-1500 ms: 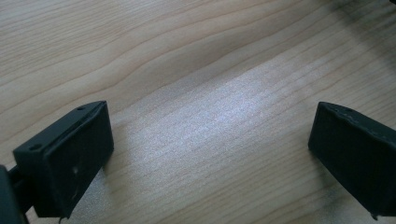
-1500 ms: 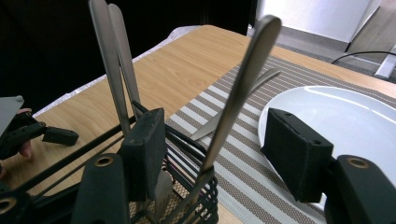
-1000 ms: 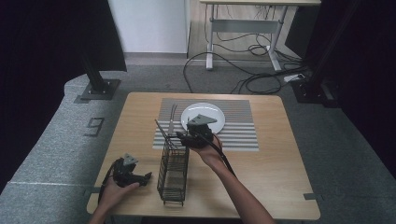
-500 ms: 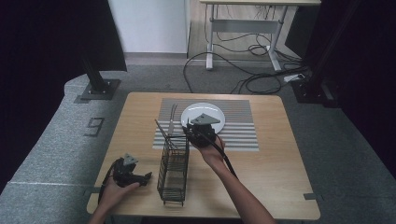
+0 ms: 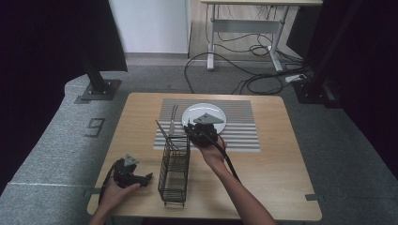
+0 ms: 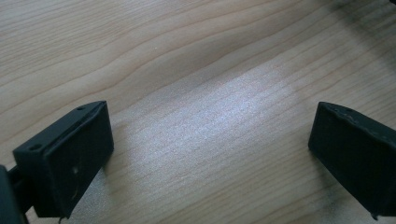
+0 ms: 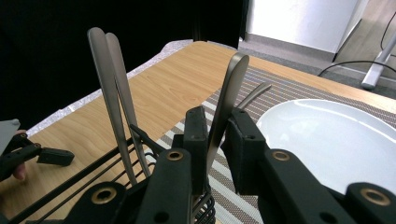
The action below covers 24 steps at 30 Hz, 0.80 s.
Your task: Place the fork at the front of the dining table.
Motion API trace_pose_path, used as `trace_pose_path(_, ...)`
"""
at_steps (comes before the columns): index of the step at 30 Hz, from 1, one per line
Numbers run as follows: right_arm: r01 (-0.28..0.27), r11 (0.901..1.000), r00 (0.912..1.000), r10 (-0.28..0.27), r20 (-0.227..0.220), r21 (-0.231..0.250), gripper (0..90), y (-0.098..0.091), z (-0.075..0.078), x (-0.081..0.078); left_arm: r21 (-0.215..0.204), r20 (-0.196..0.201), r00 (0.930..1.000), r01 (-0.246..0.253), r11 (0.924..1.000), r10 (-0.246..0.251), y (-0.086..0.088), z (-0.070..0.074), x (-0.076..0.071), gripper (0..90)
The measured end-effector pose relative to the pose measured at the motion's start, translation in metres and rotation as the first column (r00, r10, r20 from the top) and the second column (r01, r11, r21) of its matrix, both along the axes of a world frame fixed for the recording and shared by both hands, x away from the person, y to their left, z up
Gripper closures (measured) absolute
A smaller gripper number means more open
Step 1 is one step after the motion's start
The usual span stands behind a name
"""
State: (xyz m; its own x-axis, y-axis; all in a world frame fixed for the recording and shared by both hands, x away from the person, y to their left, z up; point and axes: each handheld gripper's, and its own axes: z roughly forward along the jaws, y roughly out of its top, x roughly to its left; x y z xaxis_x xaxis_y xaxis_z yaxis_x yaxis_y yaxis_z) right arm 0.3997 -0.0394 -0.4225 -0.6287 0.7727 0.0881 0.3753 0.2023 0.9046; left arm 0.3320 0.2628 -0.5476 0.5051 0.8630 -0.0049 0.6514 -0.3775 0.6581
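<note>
Held piece: slim brushed-steel cutlery handle [image 7: 227,100], centre frame, upright in the black wire caddy [image 5: 174,169].
Right gripper [image 7: 215,140]: jaws just closed, pinching that handle.
Left gripper [image 6: 210,154]: jaws wide, nothing between.
Handling: likely light, stiff, slippery; grip mid-handle.

White plate [image 5: 206,114] on striped placemat [image 5: 244,129]

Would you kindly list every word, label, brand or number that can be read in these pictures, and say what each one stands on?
"9": the one mark that reads as a character, a dark shape on the grey floor mat left of the table; it may only be a bracket lying there.
No other text: the white plate, the striped placemat, the wire basket, the cutlery handles and both grippers bear no readable lettering.
</note>
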Motion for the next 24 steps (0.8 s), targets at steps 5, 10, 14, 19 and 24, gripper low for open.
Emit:
trace_pose_path(5, 0.000, 1.0000, 1.0000, 0.000, -0.008, 0.001, 78.8, -0.0002, 0.0016, -0.0001, 0.000, 0.000, 1.0000, 0.000, 1.0000, 0.000, 0.0000, 0.0000, 0.0000, 0.0)
trace_pose_path(10, -0.001, 0.9998, 0.9997, 0.002, -0.026, 0.018, 79.6, -0.0012, 0.0019, 0.0012, 0.000, 0.000, 1.0000, 0.000, 1.0000, 0.000, 0.0000, 0.0000, 0.0000, 0.0)
trace_pose_path(14, -0.002, 0.9996, 0.9994, 0.003, -0.034, 0.029, 80.2, -0.0023, 0.0018, 0.0019, 0.000, 0.000, 1.0000, 0.000, 1.0000, 0.000, 0.0000, 0.0000, 0.0000, 0.0)
trace_pose_path(19, -0.009, 0.9995, 0.9996, 0.010, -0.026, 0.029, 80.1, -0.0026, 0.0018, 0.0009, 0.000, 0.000, 1.0000, 0.000, 1.0000, 0.000, 0.0000, 0.0000, 0.0000, 0.0)
trace_pose_path(24, 0.004, 0.9991, 1.0000, -0.003, -0.008, 0.041, 75.8, -0.0049, 0.0011, 0.0012, 0.000, 0.000, 1.0000, 0.000, 1.0000, 0.000, 0.0000, 0.0000, 0.0000, 0.0)
